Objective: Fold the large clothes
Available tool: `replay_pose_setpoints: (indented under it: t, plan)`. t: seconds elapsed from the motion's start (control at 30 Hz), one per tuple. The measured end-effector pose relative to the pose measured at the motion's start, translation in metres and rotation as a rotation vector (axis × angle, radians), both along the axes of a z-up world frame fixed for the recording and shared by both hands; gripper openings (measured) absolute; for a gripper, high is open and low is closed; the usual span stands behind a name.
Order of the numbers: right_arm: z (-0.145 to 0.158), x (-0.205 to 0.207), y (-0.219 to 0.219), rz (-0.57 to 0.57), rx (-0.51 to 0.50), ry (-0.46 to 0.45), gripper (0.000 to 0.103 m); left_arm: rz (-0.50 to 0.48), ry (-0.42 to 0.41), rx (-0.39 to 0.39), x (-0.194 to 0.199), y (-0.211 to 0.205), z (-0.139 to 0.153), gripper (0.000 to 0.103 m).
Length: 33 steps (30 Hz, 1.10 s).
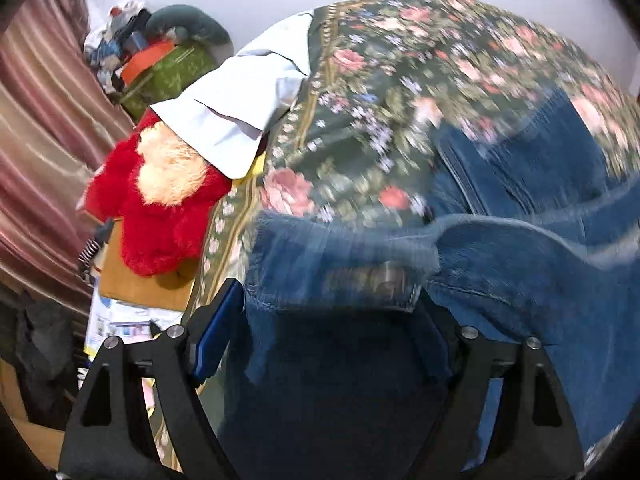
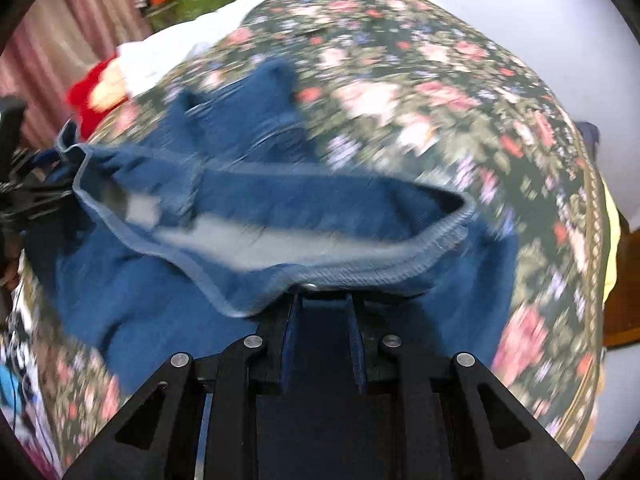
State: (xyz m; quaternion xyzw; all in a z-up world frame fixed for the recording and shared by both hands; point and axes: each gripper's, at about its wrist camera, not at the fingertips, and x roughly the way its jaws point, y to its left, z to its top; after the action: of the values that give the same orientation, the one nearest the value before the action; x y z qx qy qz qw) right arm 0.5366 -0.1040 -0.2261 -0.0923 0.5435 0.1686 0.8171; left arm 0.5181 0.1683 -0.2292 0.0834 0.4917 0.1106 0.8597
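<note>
A pair of blue jeans (image 1: 520, 248) lies on a bed with a dark floral cover (image 1: 380, 92). In the left wrist view my left gripper (image 1: 332, 308) has its fingers set wide apart, with the jeans' waistband draped between them; the right finger is hidden by denim. In the right wrist view the jeans (image 2: 280, 208) show their open waistband. My right gripper (image 2: 322, 300) is shut on the waistband edge and lifts it. The other gripper (image 2: 24, 184) holds the far left end of the waistband.
A red and cream plush toy (image 1: 160, 196) and a pale blue cloth (image 1: 240, 100) lie at the bed's left edge. A pile of clutter with a green bag (image 1: 172, 68) stands behind. Striped curtains (image 1: 44, 120) hang at left. A white wall is behind.
</note>
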Motion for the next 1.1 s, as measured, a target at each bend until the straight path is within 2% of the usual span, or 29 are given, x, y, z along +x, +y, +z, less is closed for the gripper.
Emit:
replay_pose_setpoints:
  t: [0.1,0.2,0.27,0.3,0.4,0.5,0.63,0.73,0.83,0.97,1.03,1.07,1.1]
  plan:
    - [-0.006,0.030,-0.015,-0.077,0.015,-0.006,0.019,0.034,-0.003,0.002,0.011,0.012,-0.008,0.085]
    - [-0.011,0.041,-0.033,-0.138,0.128,0.016,0.019,0.096,0.013,-0.090,0.014,0.030,-0.017,0.091]
    - [-0.011,0.040,-0.035,-0.155,0.152,0.010,0.019,0.113,0.018,-0.128,0.011,0.035,-0.017,0.092]
    - [-0.009,0.036,-0.035,-0.165,0.133,-0.006,0.019,0.115,0.007,-0.141,0.008,0.035,-0.012,0.091]
    - [-0.001,0.019,-0.030,-0.167,0.048,-0.052,0.019,0.046,-0.045,-0.150,-0.011,0.023,0.014,0.087]
    - [0.014,-0.004,-0.021,-0.111,-0.011,-0.104,0.019,-0.048,-0.109,-0.125,-0.035,0.009,0.046,0.087]
    - [0.034,-0.028,-0.004,-0.046,0.010,-0.132,0.019,-0.137,-0.166,-0.095,-0.062,-0.010,0.078,0.087]
    - [0.046,-0.037,0.020,-0.014,0.106,-0.107,0.019,-0.181,-0.179,-0.089,-0.071,-0.022,0.083,0.087]
    - [0.045,-0.047,0.048,0.016,0.212,-0.052,0.019,-0.212,-0.166,-0.066,-0.075,-0.029,0.075,0.087]
    - [0.024,-0.059,0.091,0.087,0.266,0.053,0.019,-0.236,-0.080,-0.058,-0.085,-0.030,0.043,0.087]
    - [0.008,-0.067,0.110,0.143,0.229,0.089,0.019,-0.238,-0.029,0.025,-0.089,-0.031,0.023,0.087]
    - [0.000,-0.069,0.116,0.165,0.190,0.098,0.019,-0.226,-0.001,0.081,-0.091,-0.027,0.010,0.087]
    - [-0.010,-0.071,0.120,0.187,0.138,0.100,0.019,-0.215,0.019,0.105,-0.092,-0.022,0.000,0.090]
